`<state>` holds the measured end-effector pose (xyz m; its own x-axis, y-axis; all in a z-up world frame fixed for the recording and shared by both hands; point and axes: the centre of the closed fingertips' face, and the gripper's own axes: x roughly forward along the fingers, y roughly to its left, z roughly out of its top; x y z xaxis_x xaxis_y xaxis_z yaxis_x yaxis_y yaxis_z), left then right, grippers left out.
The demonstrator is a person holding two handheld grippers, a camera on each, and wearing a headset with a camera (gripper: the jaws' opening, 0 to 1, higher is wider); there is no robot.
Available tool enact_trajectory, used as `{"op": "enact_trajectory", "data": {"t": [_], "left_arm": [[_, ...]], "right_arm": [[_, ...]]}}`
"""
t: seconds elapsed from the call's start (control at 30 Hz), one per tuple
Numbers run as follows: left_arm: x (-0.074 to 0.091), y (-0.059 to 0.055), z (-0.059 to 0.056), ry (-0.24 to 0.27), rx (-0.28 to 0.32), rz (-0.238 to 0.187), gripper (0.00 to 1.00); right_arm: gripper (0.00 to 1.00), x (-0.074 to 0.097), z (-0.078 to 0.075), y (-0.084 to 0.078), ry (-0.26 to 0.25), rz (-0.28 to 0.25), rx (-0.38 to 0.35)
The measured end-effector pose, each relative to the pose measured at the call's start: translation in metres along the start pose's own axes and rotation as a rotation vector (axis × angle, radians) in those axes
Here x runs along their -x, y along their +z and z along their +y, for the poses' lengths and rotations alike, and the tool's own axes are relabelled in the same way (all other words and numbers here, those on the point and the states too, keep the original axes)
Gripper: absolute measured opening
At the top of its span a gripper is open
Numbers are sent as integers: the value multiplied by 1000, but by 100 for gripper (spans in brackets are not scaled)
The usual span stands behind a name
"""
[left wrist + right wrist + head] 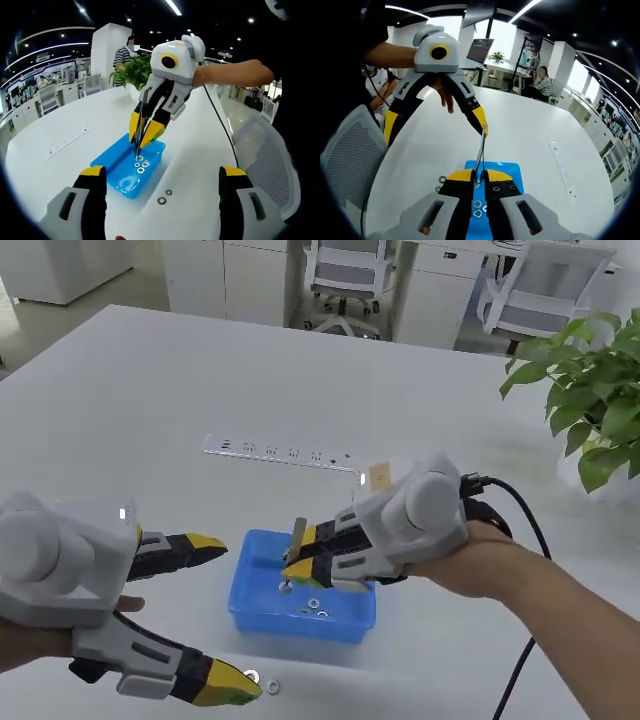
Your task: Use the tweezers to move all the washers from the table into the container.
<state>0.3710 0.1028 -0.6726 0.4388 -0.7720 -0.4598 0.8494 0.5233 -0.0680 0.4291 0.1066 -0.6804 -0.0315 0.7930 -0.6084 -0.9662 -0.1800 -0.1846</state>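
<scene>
Worktop (200, 390): two washers (250, 677) lie on it, just in front of the container's near wall.

Container (290, 623), blue and open-topped: at least three more lie on its floor. Progress is judged past halfway, with the outside pair left to move.

Left hand-held gripper (230, 613): jaws spread wide, empty, near the loose pair.

Right hand-held gripper (298, 560): clamped on the tweezers (297, 535), above the container.

Tweezers: long axis steep, near upright, tips pointing down into the container close to its floor. Whether a washer sits between the tips cannot be told.
</scene>
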Motion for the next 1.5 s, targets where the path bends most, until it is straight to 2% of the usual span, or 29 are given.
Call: {"op": "enact_trajectory", "data": {"t": [0.23,0.63,0.93,1.13,1.33,1.5], "left_arm": [[0,-4,4,-6,10,9,99],[-10,4,19,-13,-6,-8,96],[-20,8,31,-23,-22,-6,89],[-28,11,40,-21,-40,-12,74],[-38,13,54,8,-70,-4,52],[-44,12,61,13,-89,7,34]], "right_arm": [[9,-7,-10,-9,-8,5,15],[9,-23,-20,-22,5,5,33],[9,-34,-20,-35,30,11,32],[9,-41,-18,-45,51,23,28],[9,-48,-10,-54,86,31,36],[9,-53,-7,-58,109,38,46]]}}
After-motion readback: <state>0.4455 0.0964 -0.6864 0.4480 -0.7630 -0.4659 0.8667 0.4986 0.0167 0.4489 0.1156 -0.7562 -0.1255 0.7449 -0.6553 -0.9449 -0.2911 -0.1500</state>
